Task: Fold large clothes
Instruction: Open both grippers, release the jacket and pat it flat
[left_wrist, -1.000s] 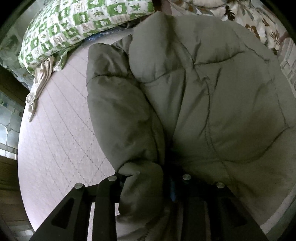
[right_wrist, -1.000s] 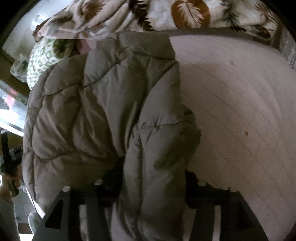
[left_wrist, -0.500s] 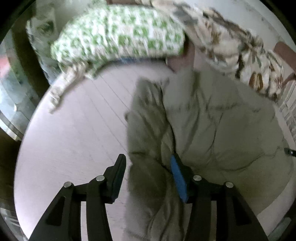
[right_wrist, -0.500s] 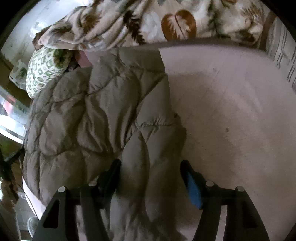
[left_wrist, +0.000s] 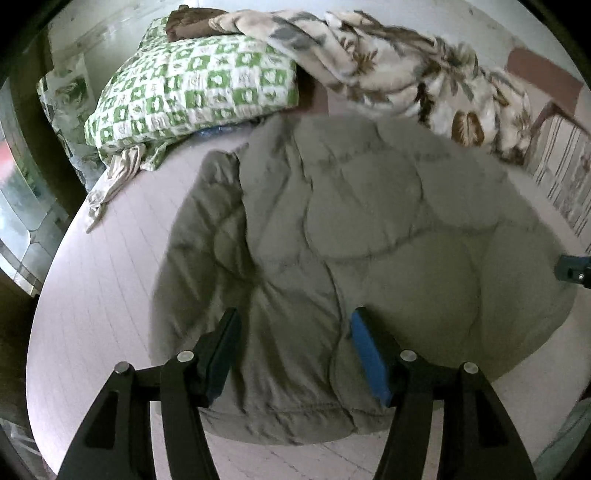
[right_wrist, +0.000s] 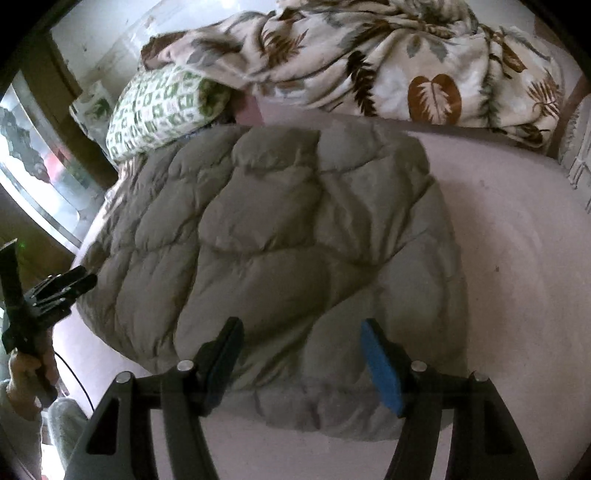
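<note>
A grey padded jacket (left_wrist: 354, 236) lies folded on the pale quilted mattress (left_wrist: 103, 280), and nothing here serves as a container (the bed alone bears everything). At the head of the bed sit a green-checked pillow (left_wrist: 192, 88) and a leaf-print blanket (right_wrist: 406, 62), the jacket's far edge just beside them.

The left gripper (left_wrist: 295, 347) hangs above the jacket's near hem with its jaws apart and opening; the fabric shows between the fingers in the view, but the pads do not press on it. The right gripper (right_wrist: 301, 354) stands the same way — jaws wide, nothing pinched, the near hem below and between its fingers.

The jacket's long axis runs from the near edge of the mattress toward the pillow and blanket, its folded sides along left and right. In the right wrist view the left gripper appears at the left rim, held in a hand (right_wrist: 26, 373).
</note>
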